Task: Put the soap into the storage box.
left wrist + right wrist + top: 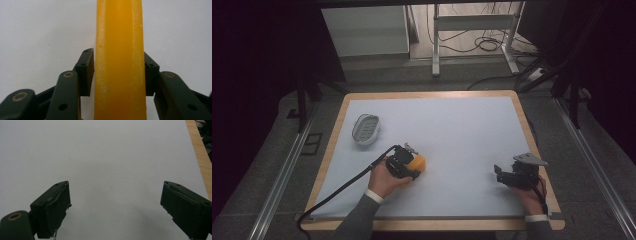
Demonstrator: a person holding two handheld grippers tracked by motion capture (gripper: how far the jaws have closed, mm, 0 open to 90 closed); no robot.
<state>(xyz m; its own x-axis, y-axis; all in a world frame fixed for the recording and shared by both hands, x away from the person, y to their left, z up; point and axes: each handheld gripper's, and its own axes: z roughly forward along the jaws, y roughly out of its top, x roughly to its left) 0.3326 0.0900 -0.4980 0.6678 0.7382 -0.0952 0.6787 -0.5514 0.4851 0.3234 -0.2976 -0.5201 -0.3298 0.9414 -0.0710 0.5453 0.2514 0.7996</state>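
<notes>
Black two-jaw tongs [408, 165] with brass rivets, thick black cable [343, 187], grey sleeves [359, 220] with white cuffs.

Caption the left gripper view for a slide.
Left gripper shut on a yellow bar above the white table.

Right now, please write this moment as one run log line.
left gripper: shut on yellow block | right gripper: open, holding nothing, over white mat | soap dish: untouched, far left
</notes>
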